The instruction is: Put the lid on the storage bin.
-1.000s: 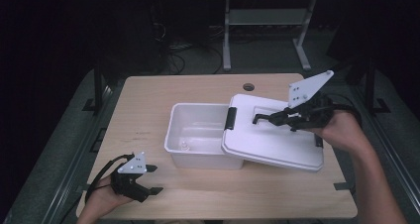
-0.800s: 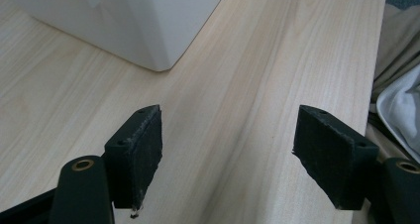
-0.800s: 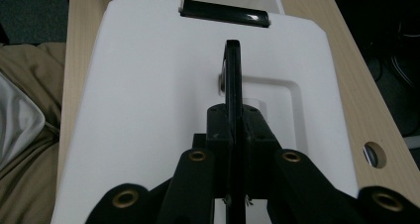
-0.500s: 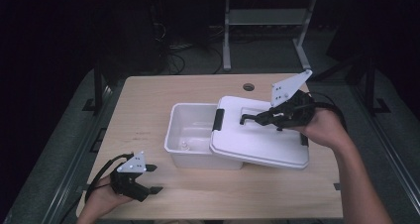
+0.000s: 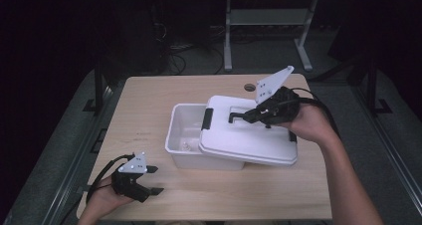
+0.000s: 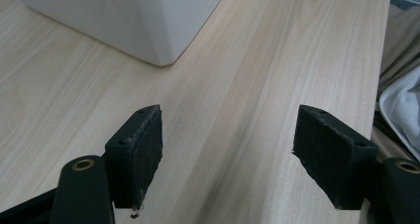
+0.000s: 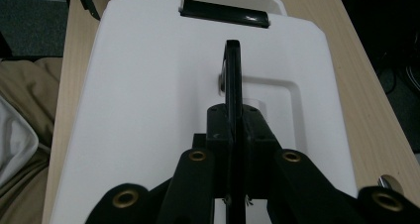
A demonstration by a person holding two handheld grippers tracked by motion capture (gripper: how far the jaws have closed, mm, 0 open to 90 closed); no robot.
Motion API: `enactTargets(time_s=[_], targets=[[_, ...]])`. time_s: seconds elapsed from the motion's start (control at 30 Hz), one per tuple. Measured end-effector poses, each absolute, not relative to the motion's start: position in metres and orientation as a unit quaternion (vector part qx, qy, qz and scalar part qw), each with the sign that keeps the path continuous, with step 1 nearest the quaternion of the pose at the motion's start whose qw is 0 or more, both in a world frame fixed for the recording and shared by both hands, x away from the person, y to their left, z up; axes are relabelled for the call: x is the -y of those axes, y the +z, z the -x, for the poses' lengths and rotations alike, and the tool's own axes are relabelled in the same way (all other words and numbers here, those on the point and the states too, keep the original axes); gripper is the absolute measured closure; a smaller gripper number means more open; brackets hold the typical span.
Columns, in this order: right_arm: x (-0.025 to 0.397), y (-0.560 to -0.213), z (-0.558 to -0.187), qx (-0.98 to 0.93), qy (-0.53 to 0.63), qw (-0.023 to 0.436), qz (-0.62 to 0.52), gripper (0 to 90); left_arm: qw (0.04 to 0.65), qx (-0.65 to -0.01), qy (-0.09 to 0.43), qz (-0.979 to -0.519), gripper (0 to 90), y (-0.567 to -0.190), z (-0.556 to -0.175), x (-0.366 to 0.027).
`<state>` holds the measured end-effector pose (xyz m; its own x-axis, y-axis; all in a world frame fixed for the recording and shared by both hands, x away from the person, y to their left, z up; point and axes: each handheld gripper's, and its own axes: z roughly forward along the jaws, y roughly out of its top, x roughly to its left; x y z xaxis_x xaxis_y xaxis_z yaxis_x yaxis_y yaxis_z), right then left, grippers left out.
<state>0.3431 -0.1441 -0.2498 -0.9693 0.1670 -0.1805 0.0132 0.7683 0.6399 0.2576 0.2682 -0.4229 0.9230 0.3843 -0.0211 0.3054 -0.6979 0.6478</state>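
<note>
A white plastic box [image 5: 185, 128] stands in the middle of the wooden table [image 5: 149, 110]. Its white lid [image 5: 249, 138] lies tilted across the box's right part, leaving the left part uncovered. My right gripper [image 5: 247, 116] is shut on the lid's black handle [image 5: 234, 118]. In the right gripper view the jaws [image 7: 234, 122] clamp that upright handle [image 7: 233, 65] over the lid [image 7: 148, 85], with a black latch [image 7: 223, 13] at its far edge. My left gripper [image 5: 154, 180] rests open near the table's front left. Its pads [image 6: 141, 149] are wide apart over bare wood, short of the box corner [image 6: 148, 21].
A small pale item [image 5: 185, 146] lies on the box floor. A round cable hole [image 5: 249, 87] sits near the table's back edge. A metal stand [image 5: 263, 21] rises behind the table. Cloth [image 6: 401, 100] shows past the table's edge in the left gripper view.
My right gripper has carried the lid leftward, so it now covers more of the box. The left gripper has stayed in place, open.
</note>
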Motion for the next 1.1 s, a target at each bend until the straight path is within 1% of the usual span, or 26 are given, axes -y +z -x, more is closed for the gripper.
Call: enactTargets(time_s=[0.37,1.1], targets=[[0.127,-0.252,-0.352,-0.934,0.337,0.108,-0.042,83.8,0.34,-0.185,0.06,-0.92,25.8,-0.422,-0.257,-0.267],[0.076,-0.251,-0.372,-0.938,0.335,0.092,-0.006,83.8,0.338,-0.189,0.062,-0.92,25.7,-0.423,-0.258,-0.271]])
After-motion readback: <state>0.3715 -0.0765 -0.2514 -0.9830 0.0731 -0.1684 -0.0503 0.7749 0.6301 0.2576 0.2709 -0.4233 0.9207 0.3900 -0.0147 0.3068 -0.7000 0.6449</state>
